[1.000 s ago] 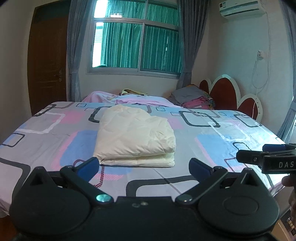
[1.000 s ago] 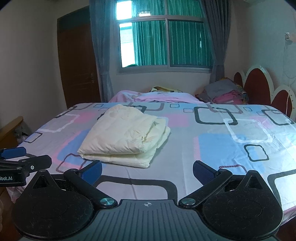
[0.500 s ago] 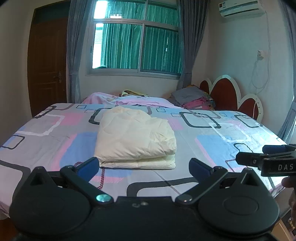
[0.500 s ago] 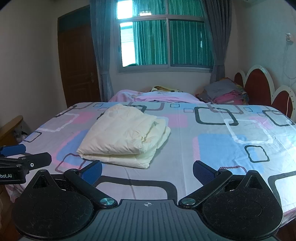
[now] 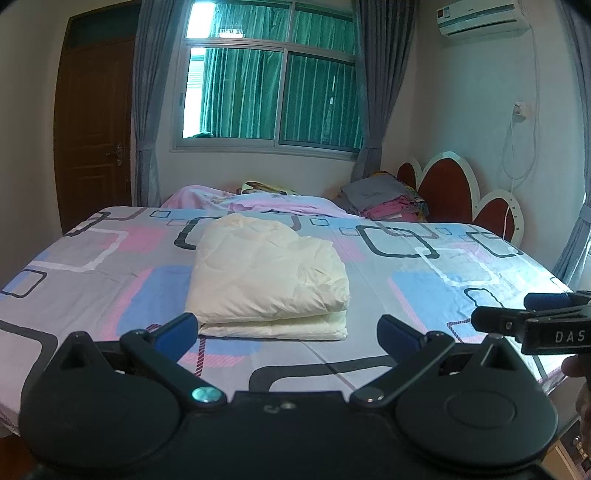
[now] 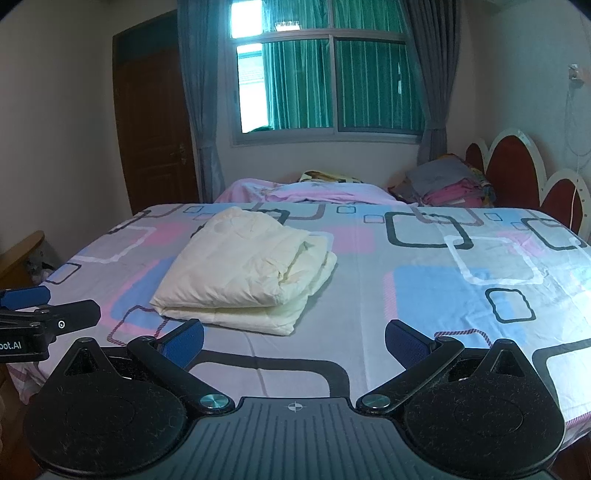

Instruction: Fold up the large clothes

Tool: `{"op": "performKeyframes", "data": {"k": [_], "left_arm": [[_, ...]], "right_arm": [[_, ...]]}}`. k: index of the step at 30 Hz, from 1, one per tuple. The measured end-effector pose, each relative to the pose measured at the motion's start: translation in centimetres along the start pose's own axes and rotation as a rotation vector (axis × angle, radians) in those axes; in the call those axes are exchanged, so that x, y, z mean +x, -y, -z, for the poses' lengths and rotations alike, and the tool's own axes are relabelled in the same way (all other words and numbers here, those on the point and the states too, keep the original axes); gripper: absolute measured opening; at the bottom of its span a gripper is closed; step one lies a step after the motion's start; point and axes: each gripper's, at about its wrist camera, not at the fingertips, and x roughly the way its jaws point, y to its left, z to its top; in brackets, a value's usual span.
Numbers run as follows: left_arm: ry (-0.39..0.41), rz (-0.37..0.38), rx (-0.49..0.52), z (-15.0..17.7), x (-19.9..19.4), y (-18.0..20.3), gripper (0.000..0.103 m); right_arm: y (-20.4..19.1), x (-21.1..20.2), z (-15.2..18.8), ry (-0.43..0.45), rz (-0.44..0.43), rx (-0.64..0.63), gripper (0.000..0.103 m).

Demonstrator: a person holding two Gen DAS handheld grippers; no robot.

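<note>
Left wrist view, from left to right: a brown wooden door (image 5: 94,125) stands in the far wall, then a window with green curtains (image 5: 273,79), then a scalloped red headboard (image 5: 454,192) and an air conditioner (image 5: 480,16) high on the right wall. The bed (image 5: 92,266), covered in a sheet of pink, blue and grey squares, fills the middle. On it lies the cream garment (image 5: 267,277), folded into a thick, neat bundle left of centre. The left gripper (image 5: 286,328) hovers at the near edge of the bed with its jaws spread wide; its blue pads (image 5: 175,328) hold nothing and touch nothing, and the folded bundle sits just beyond the left pad. At the right edge the right gripper (image 5: 517,314) shows from the side, apart from the bundle.

Right wrist view, again left to right: the left gripper (image 6: 37,310) pokes in at the left edge, over the bed's corner. The cream garment (image 6: 245,275) lies on the bed (image 6: 443,295), its layered folds showing on its right side. The right gripper (image 6: 293,341) is also wide open and empty, its pads (image 6: 404,341) clear of the cloth. Behind, a pink quilt (image 6: 314,192) and a pile of folded clothes (image 6: 447,181) rest by the headboard.
</note>
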Motion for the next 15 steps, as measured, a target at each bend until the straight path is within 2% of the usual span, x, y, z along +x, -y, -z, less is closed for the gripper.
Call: {"op": "performKeyframes", "data": {"k": [15], "left_arm": [[0.005, -0.002, -0.004, -0.26, 0.07, 0.35, 0.103]], "right_arm": [[-0.12, 0.03, -0.15, 0.001, 0.0, -0.003, 0.103]]}}
